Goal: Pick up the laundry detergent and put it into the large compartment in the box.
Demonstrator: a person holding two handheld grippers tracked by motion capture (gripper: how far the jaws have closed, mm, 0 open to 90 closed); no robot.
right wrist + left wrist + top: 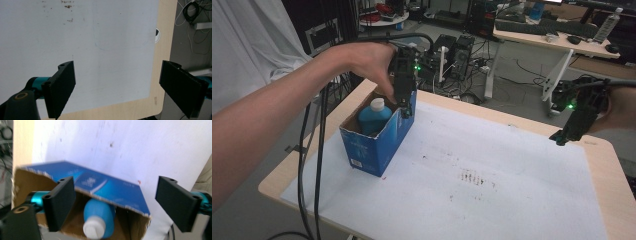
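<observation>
a blue cardboard box (pixel 379 131) stands open-topped at left-centre of the high view, on the white sheet (pixel 492 180) covering the wooden table (pixel 607 165). inside it sits a blue bottle (pixel 374 116) w/ a white cap (pixel 377 104), cap up.

the left gripper (pixel 405 111) hangs from the upper-middle of the high view, tips right at the box's far top edge. in the left gripper view its jaws stand wide apart w/ nothing between them; box (pixel 105 187) and bottle (pixel 100 218) sit low in the frame, picture blurred.

the right gripper (pixel 562 137) sits at the right edge of the high view, above the sheet's far right corner, well apart from the box. in the right gripper view its jaws are also spread wide, empty, w/ sheet (pixel 87 45) & table edge (pixel 162 50) beyond. brown specks (pixel 472 177) mark the sheet mid-frame in the high view.
</observation>
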